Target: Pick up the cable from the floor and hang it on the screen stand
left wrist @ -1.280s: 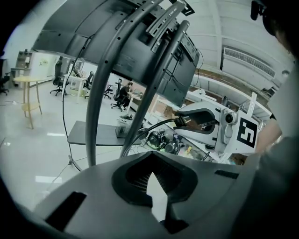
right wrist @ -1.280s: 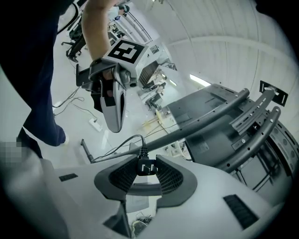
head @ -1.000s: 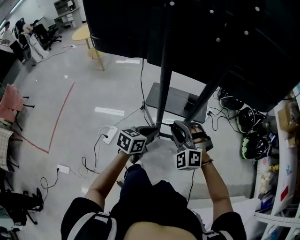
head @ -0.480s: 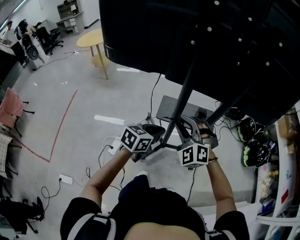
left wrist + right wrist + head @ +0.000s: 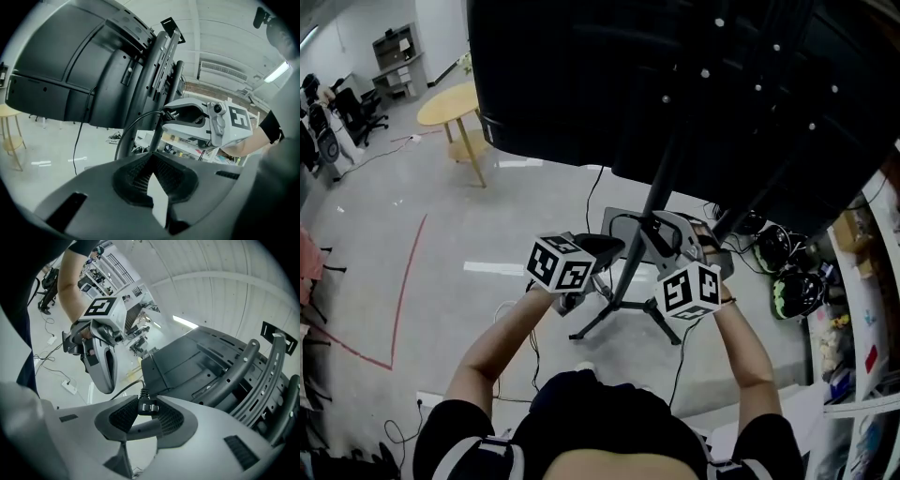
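The black cable (image 5: 621, 217) arcs in a short loop between my two grippers, just below the back of the big black screen (image 5: 609, 84). The right gripper (image 5: 147, 412) is shut on the cable's black plug (image 5: 148, 405). From the plug the cable (image 5: 123, 390) runs to the left gripper (image 5: 108, 389). The left gripper (image 5: 152, 158) has its dark pads together at the tip, and the cable (image 5: 133, 126) rises from there to the right gripper (image 5: 166, 114). Both are held up on either side of the screen stand's pole (image 5: 652, 225).
The stand's splayed legs (image 5: 619, 309) and a dark base plate stand on the grey floor below. A round yellow table (image 5: 450, 103) is at the far left. Helmets (image 5: 792, 291) and shelves crowd the right edge. Loose cords and a red tape line (image 5: 408, 262) lie on the floor.
Both grippers have risen together with the cable, from low by the stand's base up to the pole beneath the screen. The screen fills more of the head view.
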